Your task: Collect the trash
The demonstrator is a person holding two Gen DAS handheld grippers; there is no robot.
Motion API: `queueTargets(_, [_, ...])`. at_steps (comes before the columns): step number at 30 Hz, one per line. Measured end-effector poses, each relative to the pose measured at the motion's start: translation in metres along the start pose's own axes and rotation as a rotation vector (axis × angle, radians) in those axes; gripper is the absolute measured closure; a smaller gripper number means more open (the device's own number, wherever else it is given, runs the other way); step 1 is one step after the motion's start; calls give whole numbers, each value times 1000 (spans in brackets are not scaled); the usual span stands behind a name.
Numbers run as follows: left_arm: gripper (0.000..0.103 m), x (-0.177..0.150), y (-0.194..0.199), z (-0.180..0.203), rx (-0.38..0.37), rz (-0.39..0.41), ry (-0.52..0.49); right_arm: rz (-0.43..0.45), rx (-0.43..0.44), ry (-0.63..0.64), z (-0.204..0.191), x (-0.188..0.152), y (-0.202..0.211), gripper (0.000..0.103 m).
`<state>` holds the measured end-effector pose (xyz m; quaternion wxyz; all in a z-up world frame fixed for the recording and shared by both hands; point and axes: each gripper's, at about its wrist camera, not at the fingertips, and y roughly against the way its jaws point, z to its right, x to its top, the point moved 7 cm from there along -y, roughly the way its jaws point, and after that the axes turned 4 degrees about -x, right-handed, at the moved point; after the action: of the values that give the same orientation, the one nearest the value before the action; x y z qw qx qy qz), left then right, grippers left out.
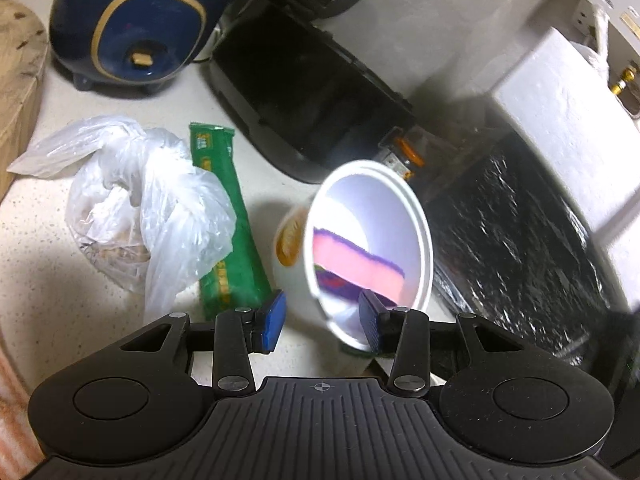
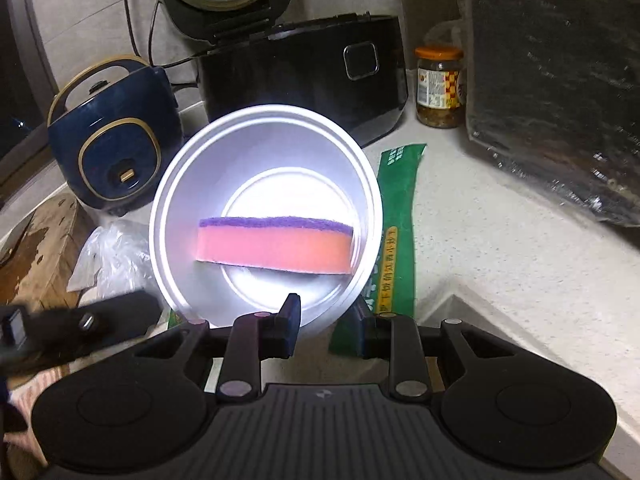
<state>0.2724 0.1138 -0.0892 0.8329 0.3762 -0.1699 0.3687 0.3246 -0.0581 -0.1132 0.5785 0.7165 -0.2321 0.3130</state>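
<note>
I see a white paper bowl (image 2: 264, 216) with a plain white inside; its outer wall shows an orange-yellow print. In it lies a sponge (image 2: 276, 246), pink-orange with a purple scouring layer. Beside it is a green wrapper (image 2: 398, 240) with yellow lettering. A plastic bag (image 1: 148, 212) is translucent white. The bench (image 2: 500, 248) is off-white with fine dark speckles. One cooker (image 2: 112, 144) is navy with gold trim, another (image 2: 304, 76) glossy black. A jar (image 2: 439, 88) has an orange lid and a yellow-checked label.

I see harsh glare blowing out the white bowl (image 2: 264, 216) — corners vignette black, edges bow; in the left view, motion blur smears the black bag (image 1: 516, 248) at three o'clock.
</note>
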Motion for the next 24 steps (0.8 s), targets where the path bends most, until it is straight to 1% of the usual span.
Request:
queueTargets(1, [58, 2, 1, 0, -2, 1, 0, 16, -12, 14, 1, 0, 5, 77])
queueTargets(4, [58, 8, 8, -3, -14, 16, -15, 105, -43, 101, -1, 8, 23, 75])
queueTargets(5, [58, 9, 9, -6, -17, 23, -8, 136, -51, 148, -4, 12, 30, 73])
queueTargets(7, [58, 10, 10, -14, -21, 29, 18, 175, -65, 258, -13, 17, 37, 73])
queueTargets(10, [58, 6, 9, -23, -26, 17, 51, 193, -71, 412, -29, 25, 38, 70])
queueTargets(11, [58, 5, 9, -25, -28, 14, 55, 194, -70, 451, -35, 27, 36, 66])
queueTargets(12, [58, 4, 10, -25, -32, 14, 56, 194, -72, 492, -40, 29, 34, 64])
queueTargets(14, [58, 4, 11, -26, -38, 15, 55, 190, -84, 535, -44, 31, 28, 57])
queueTargets(17, [58, 2, 10, -27, -27, 5, 54, 162, -101, 539, -45, 32, 19, 51])
queueTargets(18, [58, 2, 9, -28, -21, 2, 55, 138, -91, 526, -44, 30, 15, 51])
queueTargets(21, [58, 1, 5, -27, 3, -6, 45, 69, -22, 449, -41, 18, 11, 51])
queueTargets(24, [58, 0, 0, -27, 59, -19, 8, 52, 52, 407, -42, 3, 16, 51])
